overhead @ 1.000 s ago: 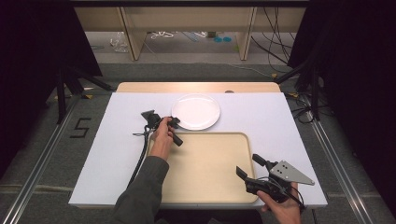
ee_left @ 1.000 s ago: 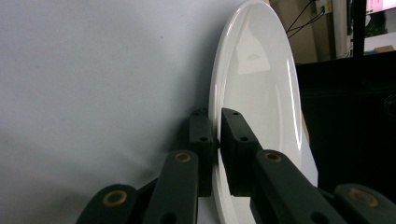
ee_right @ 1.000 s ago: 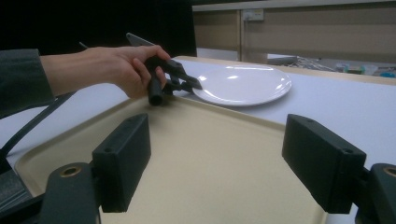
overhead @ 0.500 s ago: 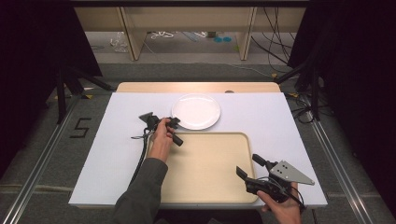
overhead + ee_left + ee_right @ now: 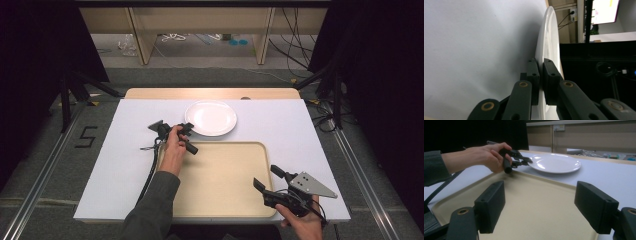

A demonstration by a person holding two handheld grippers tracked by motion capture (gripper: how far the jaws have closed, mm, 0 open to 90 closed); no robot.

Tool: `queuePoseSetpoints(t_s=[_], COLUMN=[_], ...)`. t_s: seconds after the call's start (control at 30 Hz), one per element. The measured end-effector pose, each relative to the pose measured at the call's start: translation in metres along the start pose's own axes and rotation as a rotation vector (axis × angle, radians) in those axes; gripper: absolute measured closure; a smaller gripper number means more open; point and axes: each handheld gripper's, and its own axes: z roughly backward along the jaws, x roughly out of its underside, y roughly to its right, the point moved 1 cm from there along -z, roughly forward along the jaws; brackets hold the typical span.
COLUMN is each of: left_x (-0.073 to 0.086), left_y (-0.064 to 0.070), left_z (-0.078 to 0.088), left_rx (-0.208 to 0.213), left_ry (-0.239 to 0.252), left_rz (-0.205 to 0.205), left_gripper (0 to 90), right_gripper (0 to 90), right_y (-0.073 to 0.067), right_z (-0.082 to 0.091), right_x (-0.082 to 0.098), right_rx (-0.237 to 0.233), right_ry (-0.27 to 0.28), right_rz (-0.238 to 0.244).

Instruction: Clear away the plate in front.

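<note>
White plate (image 5: 211, 118) sits on the white table cover (image 5: 120, 165), its near-left rim pinched between the closed jaws of the left gripper (image 5: 187, 128), one jaw above the rim and one below, seen edge-on in the left gripper view (image 5: 547, 50). Just beside the plate's near edge lies a beige tray (image 5: 220, 177), its bed bare. At the tray's near-right corner the right gripper (image 5: 272, 181) hovers, jaws spread wide and holding nothing. Open cover stretches left and right of the plate.

One white plate (image 5: 211, 118), one beige tray (image 5: 220, 176), and two tools: left tool (image 5: 188, 128), right tool (image 5: 268, 179).
</note>
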Motion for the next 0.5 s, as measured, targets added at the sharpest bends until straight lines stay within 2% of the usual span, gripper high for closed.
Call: queuePoseSetpoints(t_s=[0.2, 0.33, 0.4, 0.43, 0.5], left_x=[0.0022, 0.0035, 0.0031, 0.0002, -0.0005], left_y=[0.0041, 0.0073, 0.0073, 0.0017, 0.0028], left_z=[0.0017, 0.003, 0.0038, 0.0052, 0.0064], left_rx=[0.015, 0.04, 0.037, 0.046, 0.04], left_ry=[0.009, 0.018, 0.013, 0.023, 0.018], left_rz=[0.011, 0.025, 0.012, -0.081, -0.09], left_gripper=[82.7, 81.6, 80.9, 80.4, 79.7], right_gripper=[25.7, 25.8, 25.8, 25.8, 25.8], right_y=[0.0007, 0.0009, 0.0009, 0.0007, 0.0007], right_z=[-0.0001, 0.0007, 0.0003, -0.0002, -0.0001], right_x=[-0.0001, -0.0003, -0.0001, 0.0, 0.0], right_rx=[0.005, 0.018, 0.01, 0.005, 0.005], right_ry=[0.005, 0.002, 0.003, 0.007, 0.007], right_rz=[0.008, 0.013, 0.01, 0.008, 0.008])
